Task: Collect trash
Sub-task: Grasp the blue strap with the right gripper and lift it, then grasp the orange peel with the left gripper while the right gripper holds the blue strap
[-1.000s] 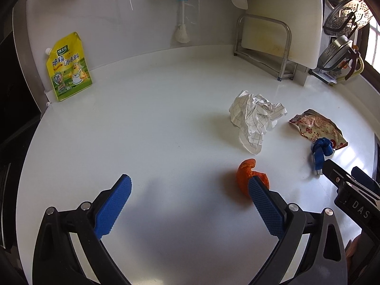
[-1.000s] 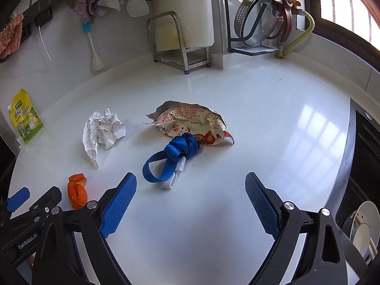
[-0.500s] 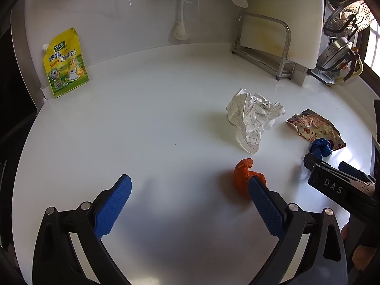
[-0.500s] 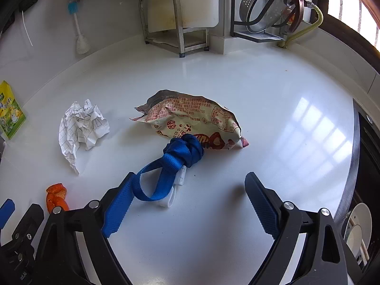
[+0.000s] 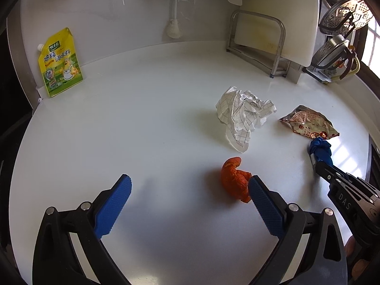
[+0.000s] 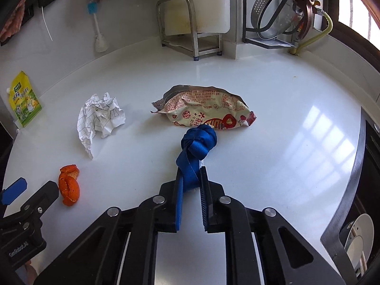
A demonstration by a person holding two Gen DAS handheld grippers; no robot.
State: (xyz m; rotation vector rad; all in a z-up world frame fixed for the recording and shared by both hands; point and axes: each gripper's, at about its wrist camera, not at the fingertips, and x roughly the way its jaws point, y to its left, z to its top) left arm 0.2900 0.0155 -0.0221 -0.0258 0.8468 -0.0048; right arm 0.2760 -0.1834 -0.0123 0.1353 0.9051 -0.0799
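My right gripper [image 6: 191, 178] is shut on the loop end of a knotted blue strap [image 6: 198, 142], which lies on the white counter [image 6: 273, 130] against a printed snack wrapper [image 6: 204, 111]. A crumpled checked paper [image 6: 99, 116] and an orange peel [image 6: 68, 185] lie to the left. My left gripper [image 5: 190, 190] is open and empty, low over the counter; its right finger is right beside the orange peel [image 5: 234, 180]. The paper [image 5: 242, 114], wrapper [image 5: 308, 124] and strap [image 5: 320, 149] also show in the left wrist view.
A yellow seasoning pouch [image 5: 59, 61] leans on the back wall at the left. A metal rack with a cutting board [image 5: 268, 35] and a dish rack with strainers [image 6: 280, 14] stand at the back. A dark stove edge [image 6: 361, 166] borders the counter's right.
My right gripper moved forward and closed on the blue strap's loop; it was open before. My left gripper stayed open and drifted slightly.
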